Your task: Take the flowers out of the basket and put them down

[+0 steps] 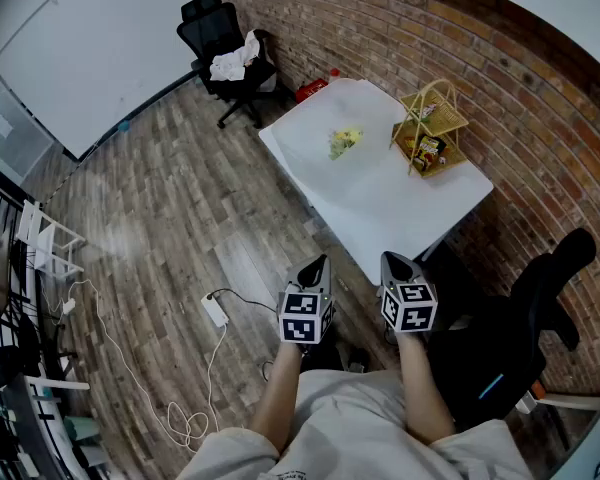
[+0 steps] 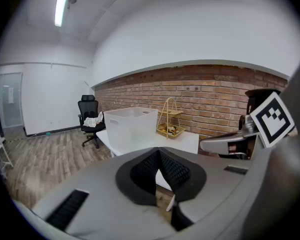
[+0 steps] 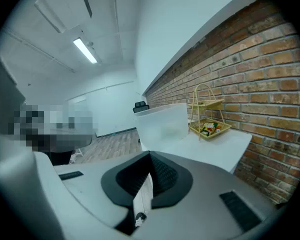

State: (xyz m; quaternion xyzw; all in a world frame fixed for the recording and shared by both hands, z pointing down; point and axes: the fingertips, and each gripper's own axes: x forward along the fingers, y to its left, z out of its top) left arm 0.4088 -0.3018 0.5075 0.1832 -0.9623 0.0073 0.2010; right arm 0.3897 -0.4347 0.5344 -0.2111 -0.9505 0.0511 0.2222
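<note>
A bunch of yellow-green flowers (image 1: 345,141) lies inside a translucent white basket (image 1: 315,128) on the left half of a white table (image 1: 420,208). Both grippers are held close to the person's body, well short of the table and clear of it. My left gripper (image 1: 318,264) points toward the table with its jaws shut and nothing between them (image 2: 158,154). My right gripper (image 1: 395,260) is beside it, also shut and empty (image 3: 150,159). In the gripper views the basket (image 2: 131,126) (image 3: 162,124) stands ahead, and its frosted wall hides the flowers.
A yellow two-tier wire stand (image 1: 430,128) with snack packets sits at the table's brick-wall side. A black office chair (image 1: 230,58) with a white cloth stands beyond the table, another black chair (image 1: 540,308) is at my right. A power strip (image 1: 215,310) and cable lie on the wood floor.
</note>
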